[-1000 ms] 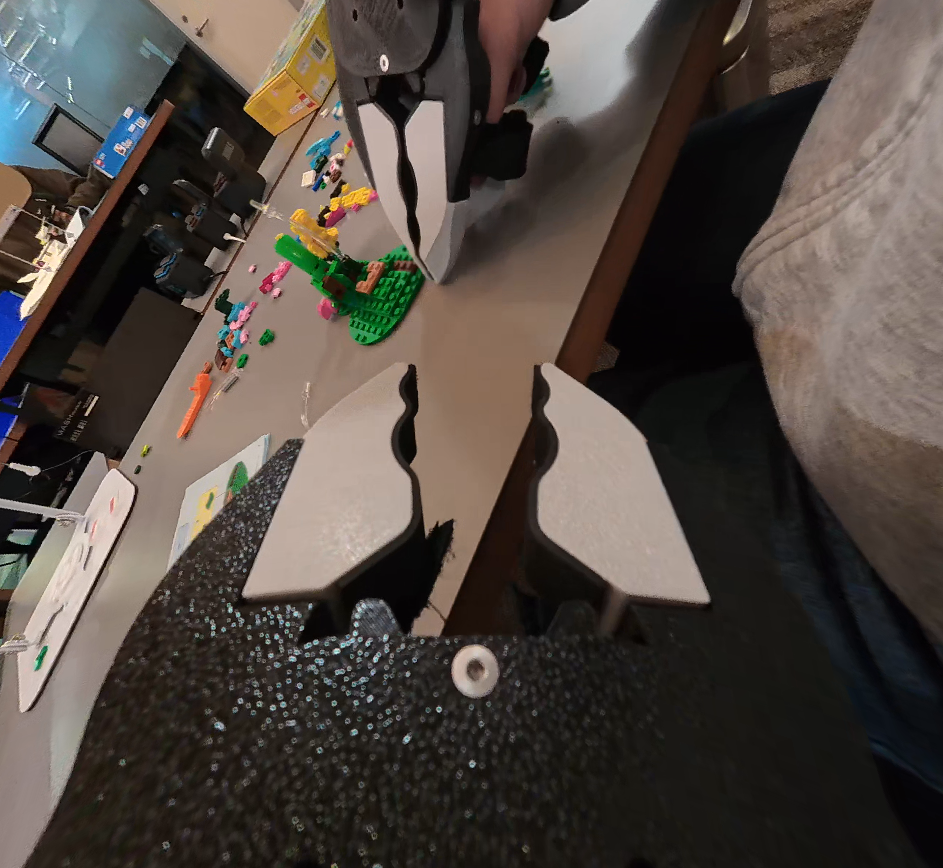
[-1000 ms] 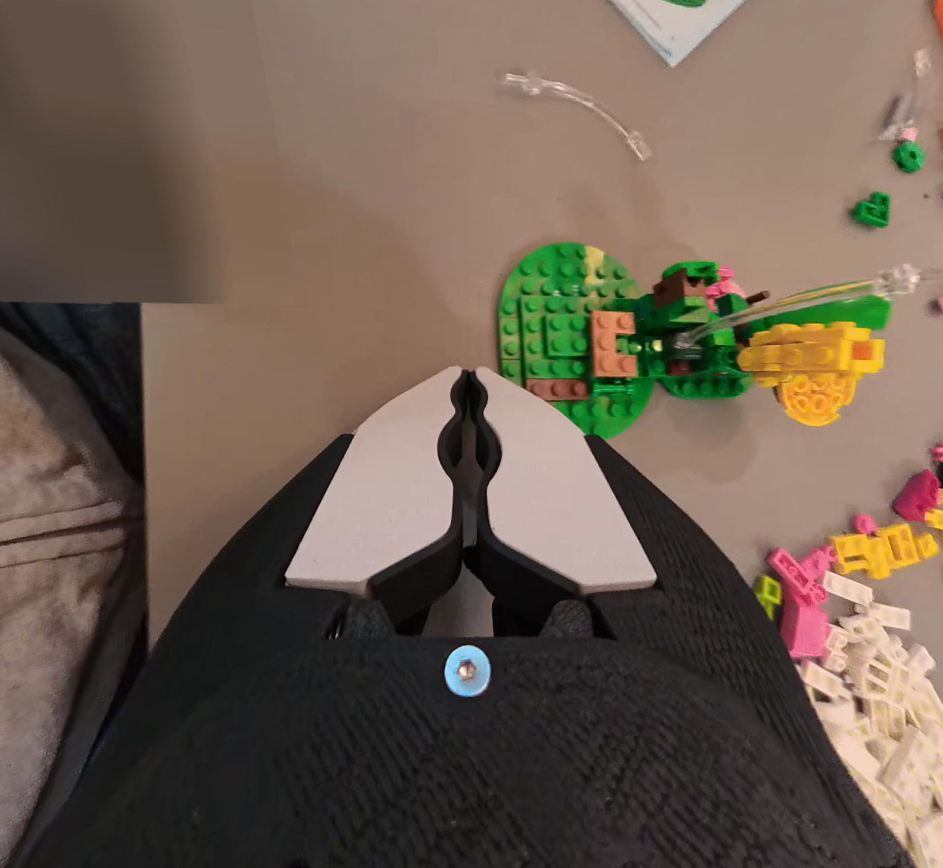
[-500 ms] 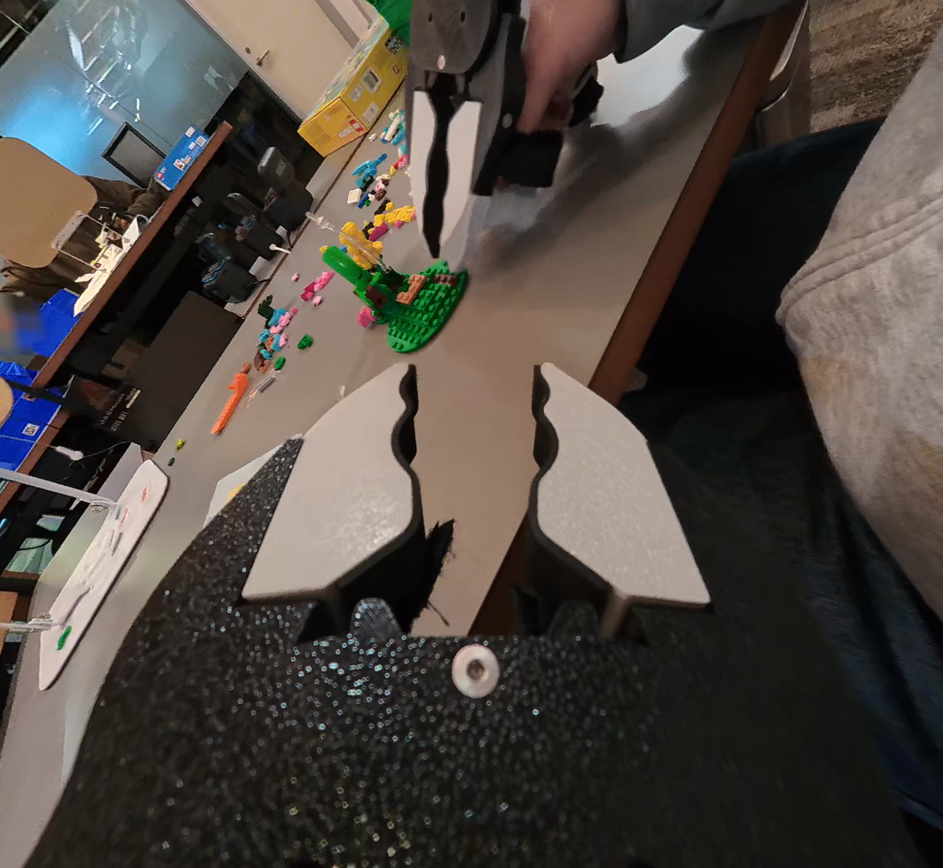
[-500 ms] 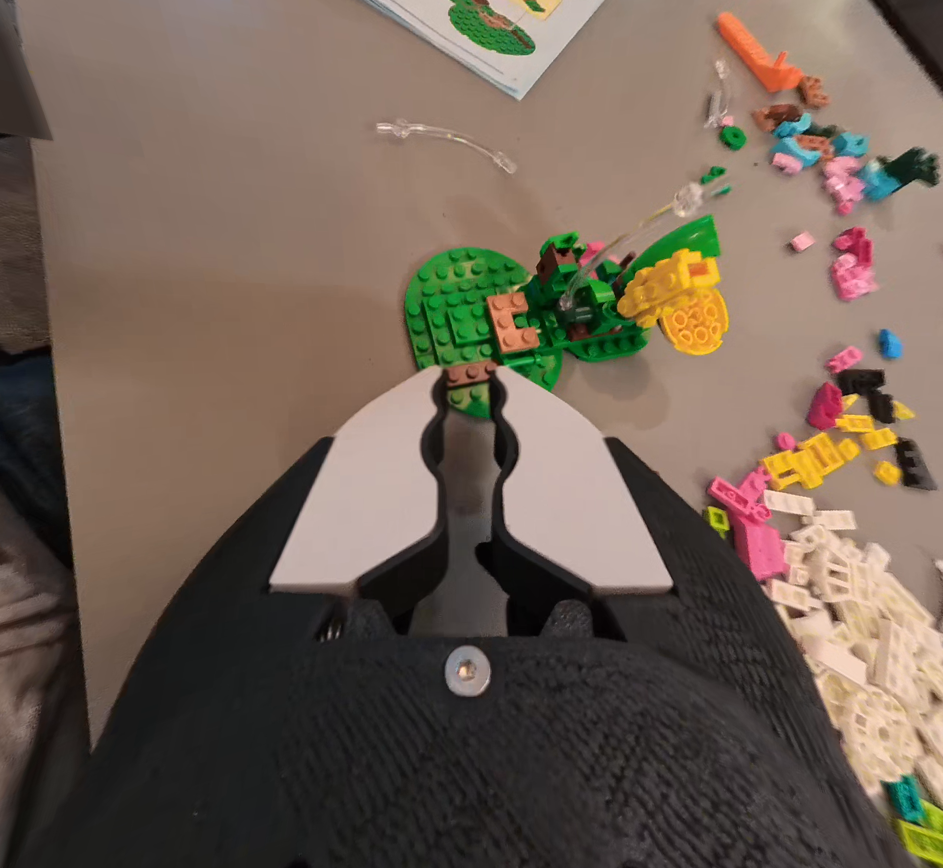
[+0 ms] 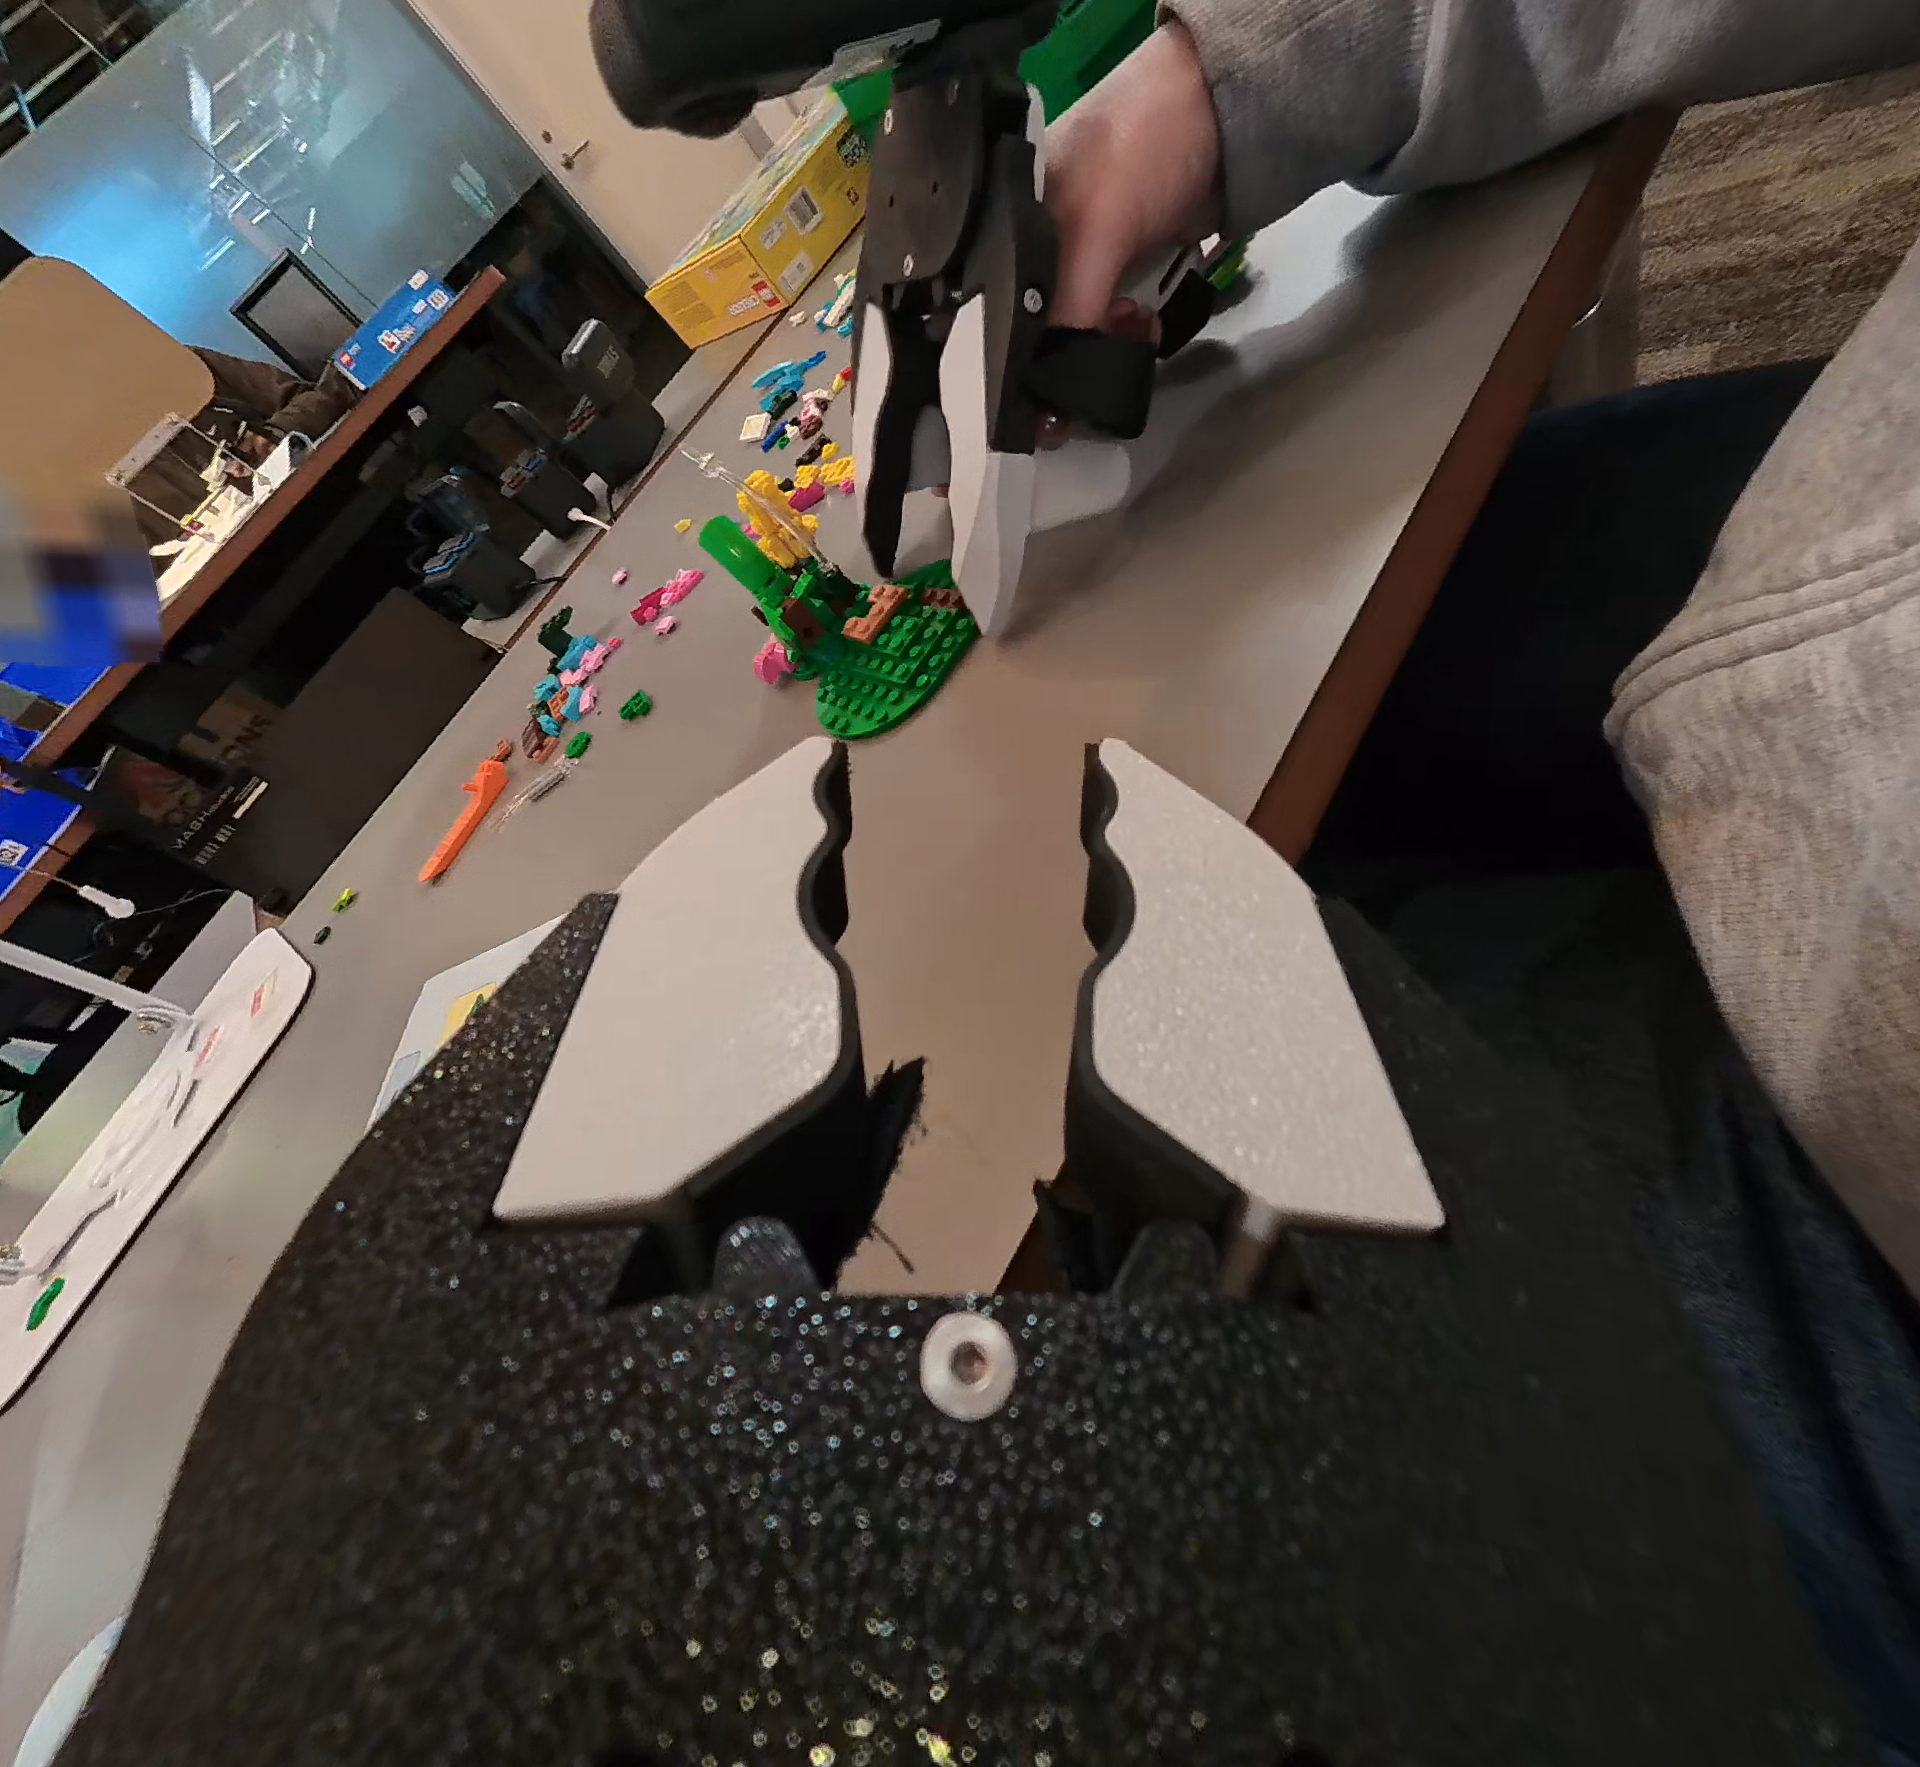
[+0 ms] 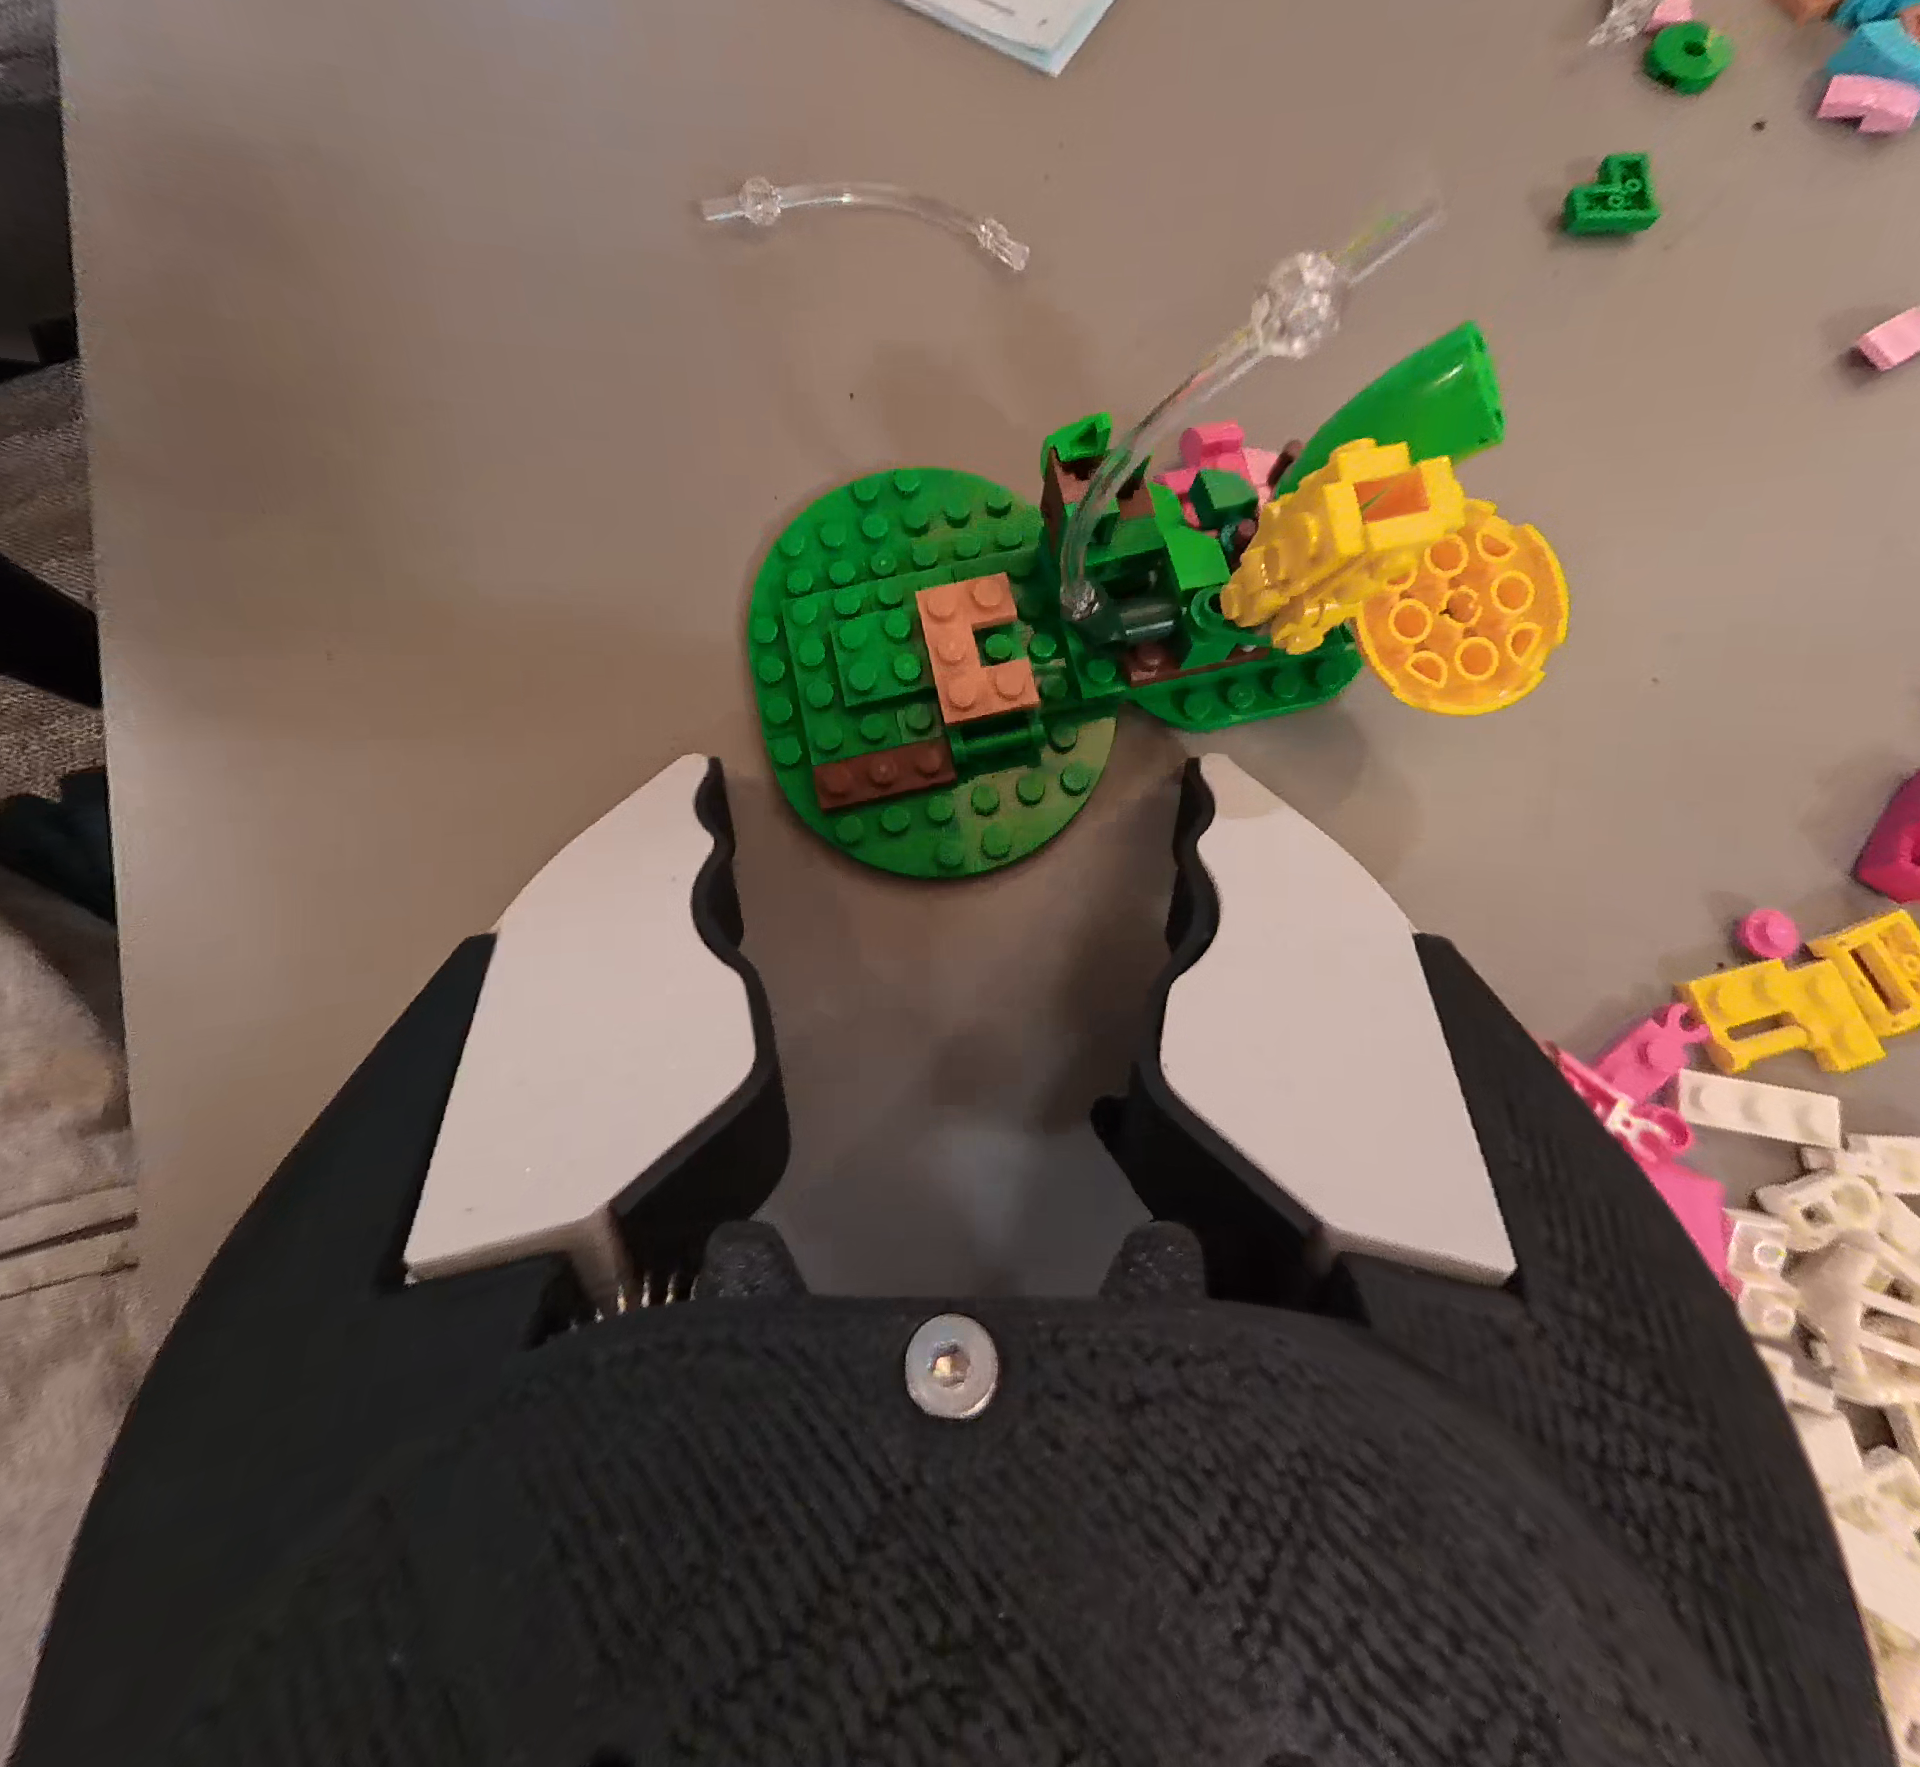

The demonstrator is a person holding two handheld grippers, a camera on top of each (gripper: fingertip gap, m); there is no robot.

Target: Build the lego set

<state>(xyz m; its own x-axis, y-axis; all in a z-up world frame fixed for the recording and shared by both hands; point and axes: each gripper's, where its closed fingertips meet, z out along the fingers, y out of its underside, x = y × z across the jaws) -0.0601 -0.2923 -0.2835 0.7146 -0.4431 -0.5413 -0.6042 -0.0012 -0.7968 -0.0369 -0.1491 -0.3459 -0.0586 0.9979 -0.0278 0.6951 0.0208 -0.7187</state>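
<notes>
In the left wrist view, the left tool (image 5: 961,761) hung spread and empty at frame centre over the grey table (image 5: 1195,637). The right tool (image 5: 940,574), also spread, hovered at the green brick model (image 5: 883,668).

In the right wrist view, the right tool (image 6: 951,767) straddled nothing. The model (image 6: 914,678), mid-frame, looked light, rigid, its clear stem (image 6: 1143,429) fragile; its baseplate rim seemed the safest hold.

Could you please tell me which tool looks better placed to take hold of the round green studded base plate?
Probably the right tool: it hovers open directly over the round green studded base plate, while the left tool, also open, sits back near the grey table's edge.
</notes>
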